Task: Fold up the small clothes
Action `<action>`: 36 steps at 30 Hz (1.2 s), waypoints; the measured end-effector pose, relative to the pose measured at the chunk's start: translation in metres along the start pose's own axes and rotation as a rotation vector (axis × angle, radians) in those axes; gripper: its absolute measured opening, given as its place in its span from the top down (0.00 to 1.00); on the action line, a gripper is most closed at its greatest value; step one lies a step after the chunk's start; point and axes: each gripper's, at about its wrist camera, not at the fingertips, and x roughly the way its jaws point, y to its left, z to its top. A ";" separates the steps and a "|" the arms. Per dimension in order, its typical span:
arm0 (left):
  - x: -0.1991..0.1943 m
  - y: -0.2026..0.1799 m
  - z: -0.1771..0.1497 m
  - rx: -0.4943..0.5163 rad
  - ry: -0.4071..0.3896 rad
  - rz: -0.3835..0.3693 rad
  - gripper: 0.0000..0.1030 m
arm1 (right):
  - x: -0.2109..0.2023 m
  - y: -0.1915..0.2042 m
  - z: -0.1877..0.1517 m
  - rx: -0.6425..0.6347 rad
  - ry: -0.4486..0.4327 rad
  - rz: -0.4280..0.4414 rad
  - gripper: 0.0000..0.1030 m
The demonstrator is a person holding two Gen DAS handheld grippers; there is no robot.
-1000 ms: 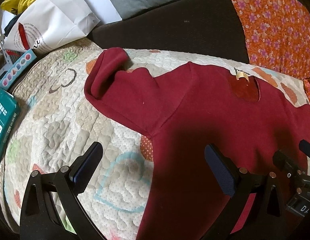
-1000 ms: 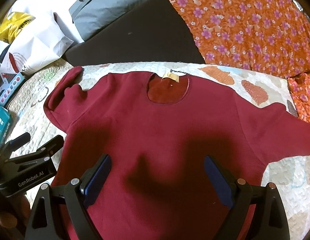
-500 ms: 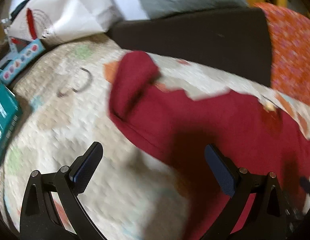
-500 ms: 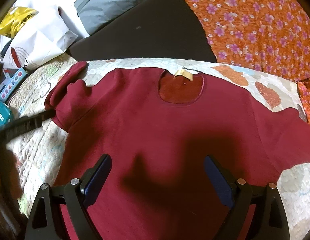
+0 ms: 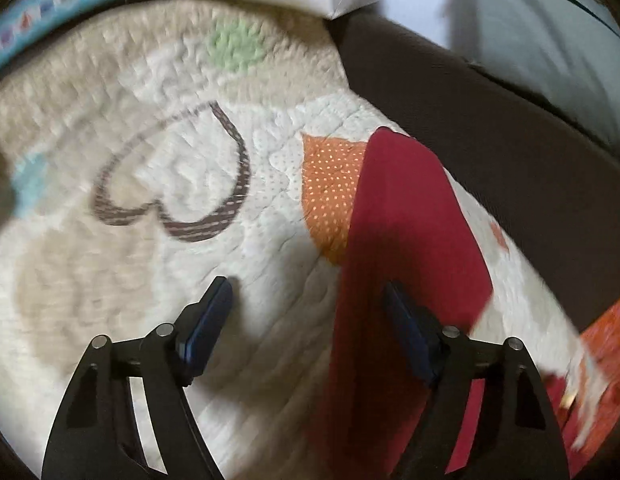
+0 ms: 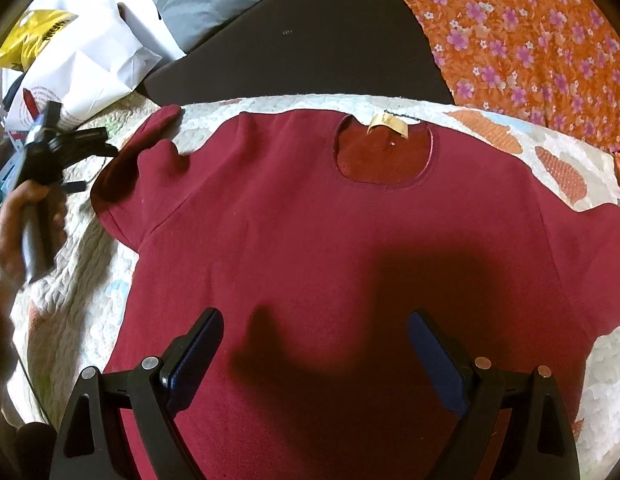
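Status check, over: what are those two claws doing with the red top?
Left gripper closing at sleeve, nothing pinched. Right gripper open above sweater. Nothing in the way.

A quilted mat [image 6: 550, 148] lay before a dark cushion [image 6: 310, 44], orange floral fabric [image 6: 530, 40], perhaps a paper bag [image 6: 93, 60].

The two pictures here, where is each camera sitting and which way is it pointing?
Left wrist view: on the left gripper, angled down at the quilt and the sweater sleeve; own open fingers show, having just been closing.
Right wrist view: on the right gripper, angled down over the sweater's body; own open fingers, the left gripper and the hand holding it show.
Shared: sweater sleeve, quilt.
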 end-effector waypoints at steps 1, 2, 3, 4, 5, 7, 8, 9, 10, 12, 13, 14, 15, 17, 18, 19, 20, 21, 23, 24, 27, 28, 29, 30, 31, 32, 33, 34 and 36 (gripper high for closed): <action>0.004 -0.002 0.003 0.006 -0.016 0.014 0.24 | -0.001 -0.001 0.000 0.000 -0.004 -0.004 0.10; 0.006 -0.008 0.004 0.033 -0.048 0.041 0.26 | -0.002 -0.002 0.001 0.001 -0.006 -0.007 0.10; 0.008 -0.015 0.004 0.063 -0.053 0.059 0.30 | -0.002 -0.003 0.001 0.004 -0.005 -0.010 0.10; 0.011 -0.022 0.003 0.104 -0.058 0.090 0.40 | -0.002 -0.004 0.001 0.008 -0.003 -0.014 0.10; 0.013 -0.028 0.003 0.148 -0.075 0.117 0.55 | -0.001 -0.005 0.000 0.011 0.000 -0.016 0.10; 0.013 -0.034 0.001 0.208 -0.077 0.033 0.97 | 0.002 -0.007 -0.001 0.022 0.013 -0.019 0.10; 0.012 -0.035 0.001 0.210 -0.063 -0.007 0.97 | 0.003 -0.007 -0.002 0.029 0.022 -0.019 0.10; 0.008 -0.035 0.000 0.215 -0.061 0.003 0.97 | 0.002 -0.007 -0.002 0.036 0.029 -0.015 0.10; 0.004 -0.034 0.000 0.214 -0.051 -0.010 0.97 | 0.001 -0.008 -0.002 0.038 0.030 -0.012 0.10; -0.014 -0.030 -0.002 0.186 -0.039 -0.078 0.97 | -0.007 -0.007 -0.001 0.033 0.012 -0.010 0.10; -0.027 -0.030 -0.004 0.185 -0.046 -0.109 0.97 | -0.011 -0.006 -0.001 0.029 0.001 -0.013 0.10; -0.043 -0.035 -0.009 0.204 -0.064 -0.141 0.97 | -0.017 -0.007 0.000 0.025 -0.015 -0.016 0.10; -0.059 -0.043 -0.012 0.227 -0.082 -0.172 0.97 | -0.022 -0.008 0.001 0.026 -0.026 -0.017 0.10; -0.096 -0.060 -0.029 0.294 -0.111 -0.256 0.97 | -0.032 -0.013 0.002 0.046 -0.048 -0.020 0.10; -0.112 -0.068 -0.040 0.329 -0.120 -0.296 0.97 | -0.037 -0.017 0.002 0.062 -0.055 -0.016 0.10; -0.129 -0.080 -0.054 0.382 -0.126 -0.334 0.97 | -0.041 -0.021 0.002 0.078 -0.062 -0.010 0.10; -0.136 -0.088 -0.064 0.412 -0.127 -0.354 0.97 | -0.046 -0.025 0.002 0.096 -0.070 -0.009 0.10; -0.141 -0.095 -0.072 0.429 -0.118 -0.376 0.97 | -0.051 -0.029 0.002 0.115 -0.077 -0.010 0.10; -0.147 -0.110 -0.098 0.470 -0.067 -0.434 0.97 | -0.060 -0.036 0.002 0.144 -0.087 -0.005 0.10; -0.150 -0.116 -0.114 0.489 -0.048 -0.455 0.97 | -0.064 -0.038 0.002 0.152 -0.094 0.001 0.10; -0.146 -0.132 -0.167 0.597 0.012 -0.490 0.97 | -0.081 -0.047 0.000 0.147 -0.129 -0.023 0.10; -0.143 -0.136 -0.181 0.618 0.038 -0.494 0.97 | -0.086 -0.051 0.000 0.148 -0.143 -0.048 0.10; -0.140 -0.138 -0.199 0.648 0.074 -0.490 0.97 | -0.089 -0.056 -0.001 0.157 -0.149 -0.060 0.10; -0.139 -0.138 -0.213 0.667 0.090 -0.478 0.97 | -0.092 -0.061 0.000 0.176 -0.150 -0.064 0.10; -0.141 -0.138 -0.223 0.676 0.097 -0.462 0.97 | -0.093 -0.066 -0.001 0.199 -0.148 -0.057 0.10; -0.143 -0.135 -0.230 0.682 0.098 -0.451 0.97 | -0.094 -0.071 0.000 0.227 -0.145 -0.041 0.10; -0.148 -0.129 -0.230 0.681 0.090 -0.450 0.97 | -0.094 -0.074 0.001 0.252 -0.141 -0.025 0.10; -0.154 -0.124 -0.231 0.674 0.067 -0.442 0.97 | -0.093 -0.075 0.002 0.264 -0.135 -0.020 0.10; -0.166 -0.108 -0.227 0.649 -0.014 -0.385 0.97 | -0.088 -0.070 0.006 0.257 -0.127 -0.010 0.10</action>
